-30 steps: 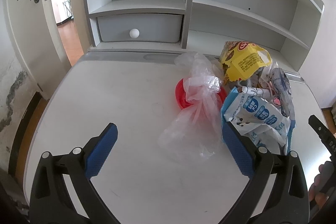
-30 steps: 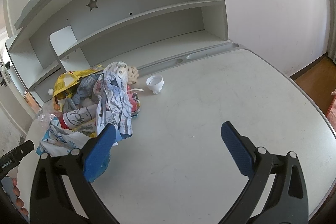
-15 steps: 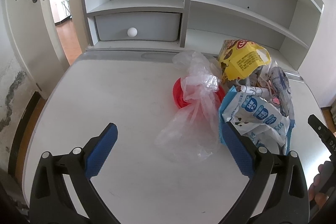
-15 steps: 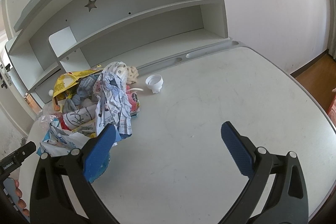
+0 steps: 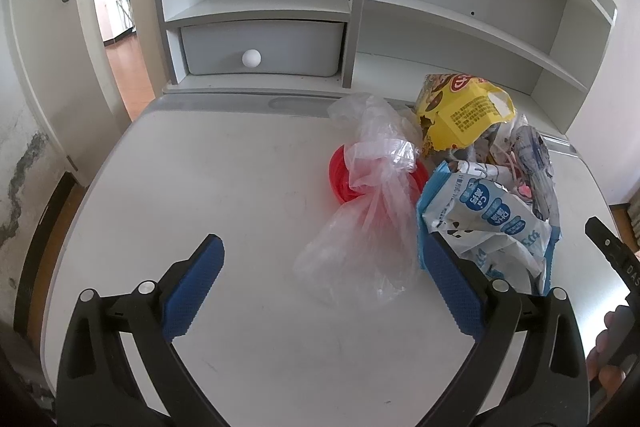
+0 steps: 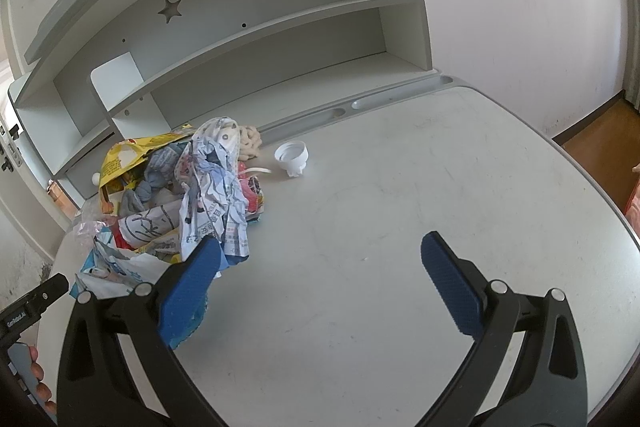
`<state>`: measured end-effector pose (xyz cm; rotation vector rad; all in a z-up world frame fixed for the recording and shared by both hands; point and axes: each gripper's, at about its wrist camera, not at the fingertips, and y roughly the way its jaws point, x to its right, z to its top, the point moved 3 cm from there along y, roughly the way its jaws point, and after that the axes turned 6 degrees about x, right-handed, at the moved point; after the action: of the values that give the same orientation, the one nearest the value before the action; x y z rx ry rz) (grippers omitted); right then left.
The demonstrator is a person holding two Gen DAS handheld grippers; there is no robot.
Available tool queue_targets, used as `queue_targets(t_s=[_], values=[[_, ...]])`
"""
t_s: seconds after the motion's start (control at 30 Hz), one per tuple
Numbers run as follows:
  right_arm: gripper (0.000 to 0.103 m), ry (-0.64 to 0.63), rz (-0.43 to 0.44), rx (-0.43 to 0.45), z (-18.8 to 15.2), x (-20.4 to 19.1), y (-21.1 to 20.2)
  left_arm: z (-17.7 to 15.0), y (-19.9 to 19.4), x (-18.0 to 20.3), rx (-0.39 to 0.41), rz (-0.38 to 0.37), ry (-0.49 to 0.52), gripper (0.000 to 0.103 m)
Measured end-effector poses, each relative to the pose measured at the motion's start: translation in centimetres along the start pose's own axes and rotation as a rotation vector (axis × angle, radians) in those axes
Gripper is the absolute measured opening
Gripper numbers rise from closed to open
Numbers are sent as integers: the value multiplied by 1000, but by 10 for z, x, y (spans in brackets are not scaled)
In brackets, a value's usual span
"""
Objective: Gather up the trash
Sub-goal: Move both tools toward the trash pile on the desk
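A heap of trash lies on the white desk [image 5: 224, 187]: a clear plastic bag [image 5: 372, 211] over a red lid [image 5: 340, 171], a yellow snack bag [image 5: 464, 115], a blue and white wrapper [image 5: 488, 223]. My left gripper [image 5: 320, 287] is open and empty, just short of the clear bag. In the right wrist view the heap shows a crumpled printed wrapper [image 6: 216, 187] and the yellow bag [image 6: 128, 155]. A white cap [image 6: 292, 157] lies apart to its right. My right gripper [image 6: 320, 275] is open and empty, its left finger beside the heap.
A grey shelf unit with a drawer [image 5: 260, 47] and a white knob [image 5: 251, 58] stands along the desk's back. An open door [image 5: 52, 27] is at the left. Wooden floor [image 6: 600, 131] lies beyond the desk's right edge.
Both grippers have crept slightly toward the heap. Both stay open and nothing on the desk has moved.
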<state>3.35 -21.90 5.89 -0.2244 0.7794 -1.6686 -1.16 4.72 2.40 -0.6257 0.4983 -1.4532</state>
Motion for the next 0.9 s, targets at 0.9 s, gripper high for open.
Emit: queue_targets(t_s=[0.9], values=[[97,13,2,-8,-2,1,2,-3,3,3,-12,-3,1,97]])
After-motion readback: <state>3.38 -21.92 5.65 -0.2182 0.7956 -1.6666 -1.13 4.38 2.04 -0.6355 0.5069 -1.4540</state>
